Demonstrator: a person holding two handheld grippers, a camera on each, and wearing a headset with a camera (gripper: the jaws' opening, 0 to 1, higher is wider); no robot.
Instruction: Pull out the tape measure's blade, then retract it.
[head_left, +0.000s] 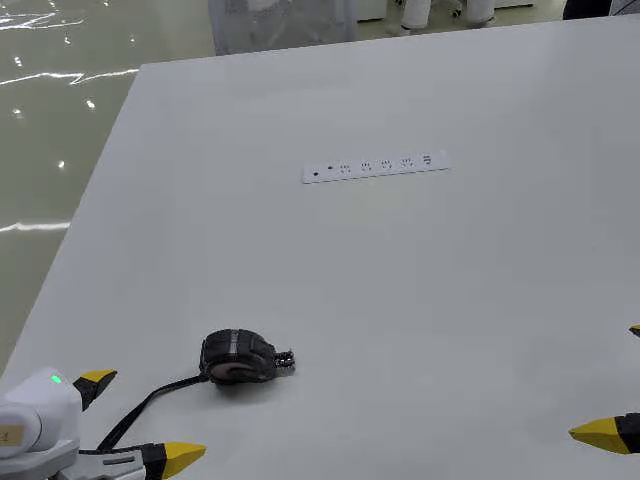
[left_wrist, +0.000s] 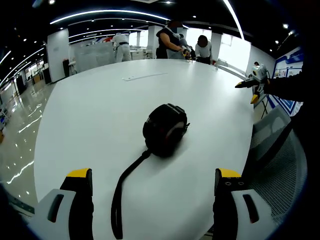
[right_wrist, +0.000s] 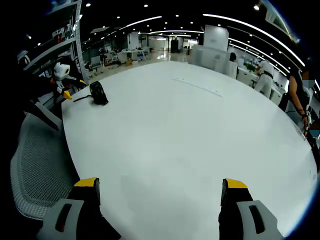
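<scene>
one rounded black tape measure (head_left: 238, 357) — smooth tabletop (head_left: 420, 290)

One tape measure (head_left: 238, 357), one power strip (head_left: 376, 166), two tools (head_left: 142, 417) (head_left: 617, 381).

Head view looked forward and down over the table (head_left: 420, 280) from its near edge. Left gripper view sat low, close behind the tape measure (left_wrist: 165, 128). Right gripper view faced across the table from well apart; all three shared the tape measure.
</scene>
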